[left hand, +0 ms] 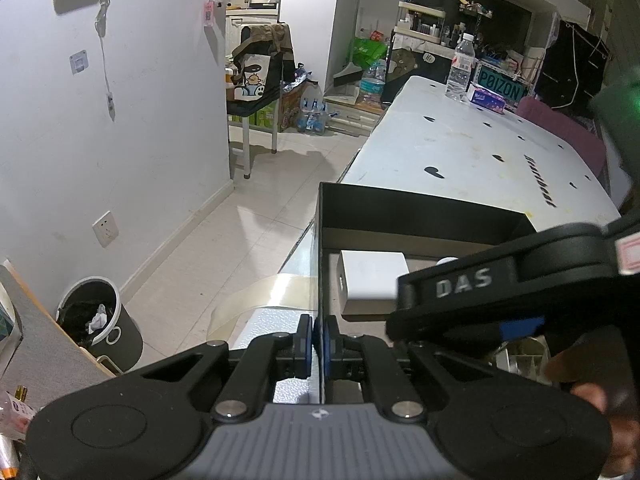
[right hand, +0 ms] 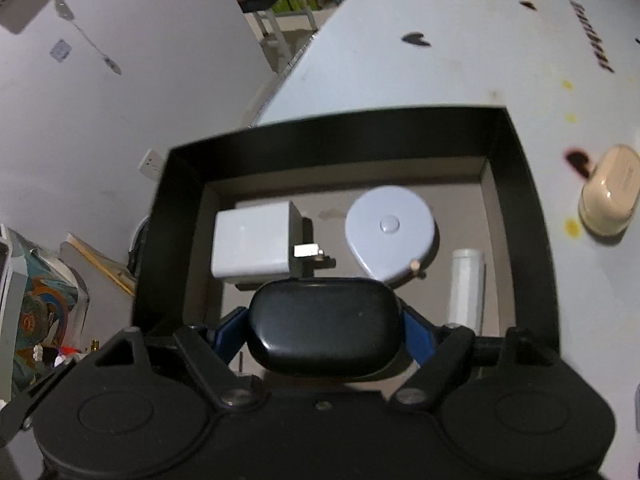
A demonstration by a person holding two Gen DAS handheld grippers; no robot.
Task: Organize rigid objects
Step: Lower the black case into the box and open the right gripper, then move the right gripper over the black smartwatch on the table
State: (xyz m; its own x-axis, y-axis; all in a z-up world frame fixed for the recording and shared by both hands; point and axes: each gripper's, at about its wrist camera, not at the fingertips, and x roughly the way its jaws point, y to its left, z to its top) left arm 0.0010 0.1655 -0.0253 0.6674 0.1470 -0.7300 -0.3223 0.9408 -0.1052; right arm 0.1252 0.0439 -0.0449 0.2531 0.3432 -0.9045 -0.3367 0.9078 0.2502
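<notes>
While the right claw (right hand: 325, 330) hung over the open black box (right hand: 532, 216), a black earbud case (right hand: 324, 326) sat clamped between its blue pads. The left claw (left hand: 317, 346) was pinched together on the box's wall. The case hid part of the white charger (right hand: 252, 242).
</notes>
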